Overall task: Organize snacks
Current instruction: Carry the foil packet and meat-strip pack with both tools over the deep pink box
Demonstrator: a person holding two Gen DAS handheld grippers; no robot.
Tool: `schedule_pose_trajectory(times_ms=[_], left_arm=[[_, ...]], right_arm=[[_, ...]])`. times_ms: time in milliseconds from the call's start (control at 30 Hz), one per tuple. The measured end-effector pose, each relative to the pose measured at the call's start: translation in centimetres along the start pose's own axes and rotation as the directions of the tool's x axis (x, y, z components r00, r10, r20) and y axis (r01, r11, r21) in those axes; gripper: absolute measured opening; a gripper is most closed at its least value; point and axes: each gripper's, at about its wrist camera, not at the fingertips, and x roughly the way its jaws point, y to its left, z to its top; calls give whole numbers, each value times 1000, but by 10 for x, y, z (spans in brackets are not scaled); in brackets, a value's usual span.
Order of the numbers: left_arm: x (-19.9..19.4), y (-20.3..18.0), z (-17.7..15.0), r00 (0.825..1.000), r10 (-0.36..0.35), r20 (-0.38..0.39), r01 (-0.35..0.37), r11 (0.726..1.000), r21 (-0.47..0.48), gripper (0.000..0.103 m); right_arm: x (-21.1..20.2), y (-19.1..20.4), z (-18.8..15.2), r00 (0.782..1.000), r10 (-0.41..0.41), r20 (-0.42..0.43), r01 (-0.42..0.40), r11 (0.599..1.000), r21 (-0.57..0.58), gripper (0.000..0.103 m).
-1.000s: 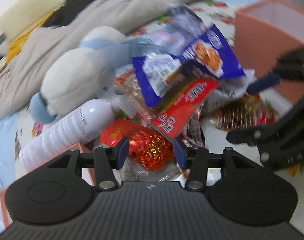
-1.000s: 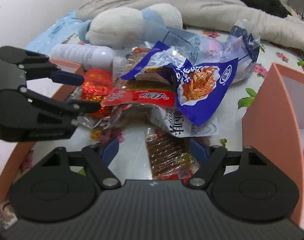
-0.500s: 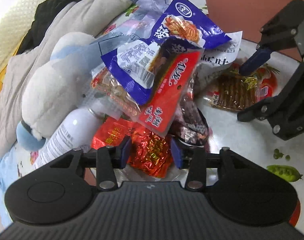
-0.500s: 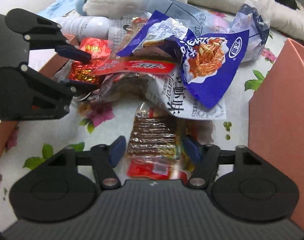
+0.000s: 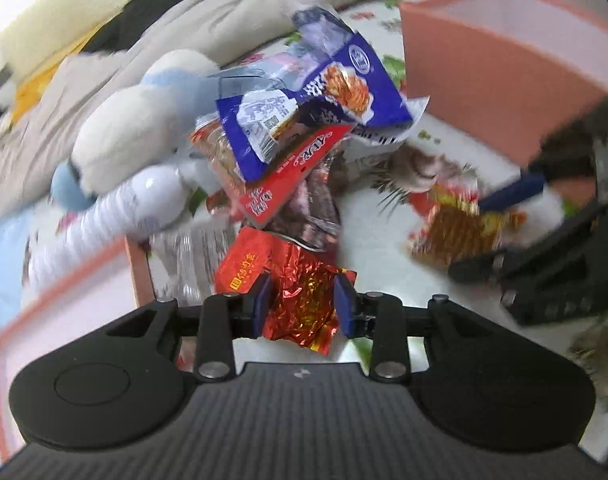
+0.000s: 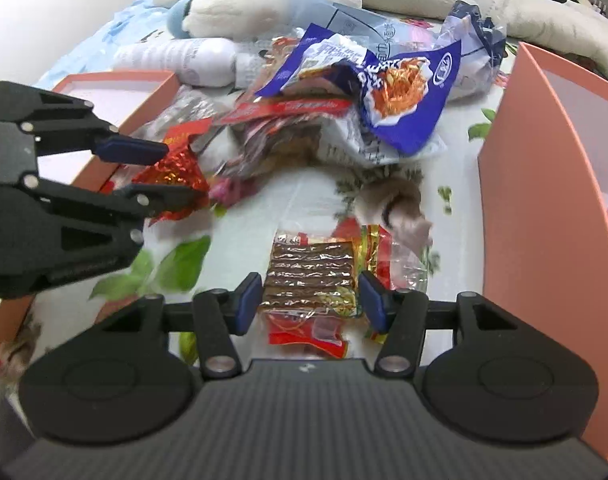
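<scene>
A crinkled red foil snack packet [image 5: 300, 300] sits between the blue pads of my left gripper [image 5: 302, 302], whose jaws are closing and pressing on it; it hangs free of the snack pile. From the right wrist view the same left gripper [image 6: 176, 172] holds that foil packet [image 6: 172, 172] beside the left box. My right gripper [image 6: 309, 300] is also closing, pads against a clear packet of brown strips [image 6: 309, 272] with red ends, pulled away from the pile. The left wrist view shows the right gripper [image 5: 469, 236] with that packet [image 5: 451, 236], blurred.
The pile holds a blue noodle bag [image 6: 403, 92], a flat red packet [image 5: 288, 176] and several others on a flowered sheet. Open salmon boxes stand at the left [image 6: 116, 92] and right [image 6: 543, 200]. A white bottle [image 6: 176, 56], plush toy [image 6: 264, 4] and bedding lie behind.
Both grippers narrowed onto their packets and drew back from the pile. The foil packet came out from under the red flat packet; the strip packet now lies apart from the heap.
</scene>
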Motion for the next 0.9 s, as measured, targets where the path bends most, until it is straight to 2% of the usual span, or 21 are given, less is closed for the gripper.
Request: schedule_pose_trajectory(times_ms=[133, 333, 467, 600, 800, 900], left_arm=[[-31, -9, -14, 999, 18, 30, -14, 992, -129, 39], [-68, -26, -43, 995, 43, 88, -13, 949, -314, 39], [-93, -41, -60, 992, 68, 103, -24, 928, -372, 39], [-114, -54, -76, 991, 65, 115, -5, 890, -455, 39], [-138, -67, -93, 987, 73, 142, 18, 832, -555, 39], [-151, -72, -95, 983, 87, 164, 22, 820, -572, 39]], right_arm=[[-17, 13, -20, 1000, 6, 22, -5, 1000, -13, 55], [-44, 25, -54, 996, 9, 90, -9, 1000, -4, 55], [-65, 33, -76, 993, 16, 118, -16, 1000, -2, 55], [-82, 38, -92, 990, 24, 141, -21, 1000, -20, 55], [-113, 33, -99, 975, 12, 222, -13, 1000, 2, 55], [-129, 30, -101, 965, 6, 264, -11, 1000, 17, 55]])
